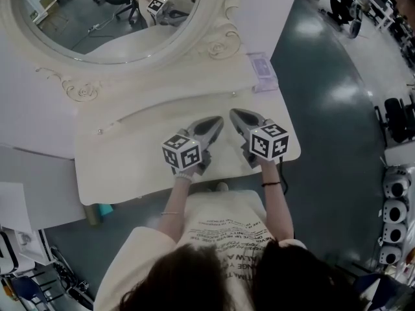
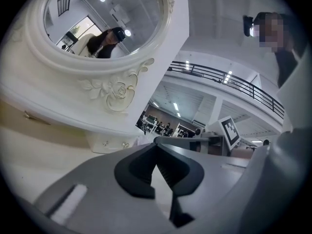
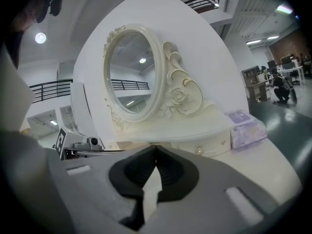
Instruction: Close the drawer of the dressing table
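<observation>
Both the left gripper (image 1: 219,119) and the right gripper (image 1: 233,113) are clenched on nothing, tips side by side over the dressing table (image 1: 130,167) top, and just beyond them the small drawer (image 3: 210,146), seemingly flush already, looks light and stiff, best pushed on its flat front beside the knob (image 3: 199,150).

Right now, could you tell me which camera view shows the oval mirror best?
The right gripper view: the oval mirror shows whole there, carved frame included. The head view cuts off its top, leaving only the lower arc; the left gripper view looks up at it steeply, cropped at the top.
</observation>
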Tool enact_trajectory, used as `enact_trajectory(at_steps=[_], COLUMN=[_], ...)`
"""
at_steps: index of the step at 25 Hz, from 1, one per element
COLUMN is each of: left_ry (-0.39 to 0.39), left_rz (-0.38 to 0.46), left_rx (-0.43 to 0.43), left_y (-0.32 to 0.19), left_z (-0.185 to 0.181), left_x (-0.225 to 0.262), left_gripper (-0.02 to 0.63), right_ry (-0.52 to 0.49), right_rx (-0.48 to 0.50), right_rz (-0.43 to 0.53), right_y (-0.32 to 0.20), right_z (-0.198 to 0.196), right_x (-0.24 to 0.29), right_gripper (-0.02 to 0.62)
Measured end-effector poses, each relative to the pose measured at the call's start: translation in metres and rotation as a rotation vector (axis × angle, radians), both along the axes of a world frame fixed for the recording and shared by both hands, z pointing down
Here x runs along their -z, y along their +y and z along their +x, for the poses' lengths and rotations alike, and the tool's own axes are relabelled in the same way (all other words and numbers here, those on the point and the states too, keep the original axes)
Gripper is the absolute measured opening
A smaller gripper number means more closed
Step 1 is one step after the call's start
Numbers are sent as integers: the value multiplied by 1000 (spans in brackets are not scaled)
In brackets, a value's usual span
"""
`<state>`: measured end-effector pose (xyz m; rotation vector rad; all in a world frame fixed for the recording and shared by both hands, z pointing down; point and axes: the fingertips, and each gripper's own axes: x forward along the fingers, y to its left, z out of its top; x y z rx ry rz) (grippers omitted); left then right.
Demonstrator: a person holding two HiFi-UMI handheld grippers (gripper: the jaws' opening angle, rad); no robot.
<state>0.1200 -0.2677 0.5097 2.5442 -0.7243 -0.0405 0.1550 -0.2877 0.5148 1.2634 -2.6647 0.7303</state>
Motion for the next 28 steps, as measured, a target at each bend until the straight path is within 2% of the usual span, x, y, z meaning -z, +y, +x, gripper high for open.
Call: enact_trajectory(at_steps=[5,28], left_ry=[-12,-11], left_rz=[26,26], left_rx=[-18,1], left_y=[5,12], left_z=[2,8], left_x=[6,1], left_gripper=[-2,-2], right_ry=[-12,-32], right_rx=[12,25], right_rz=[42,38], right_y=[7,16], right_z=[-3,3], right_x=[7,-3], right_gripper=[3,3])
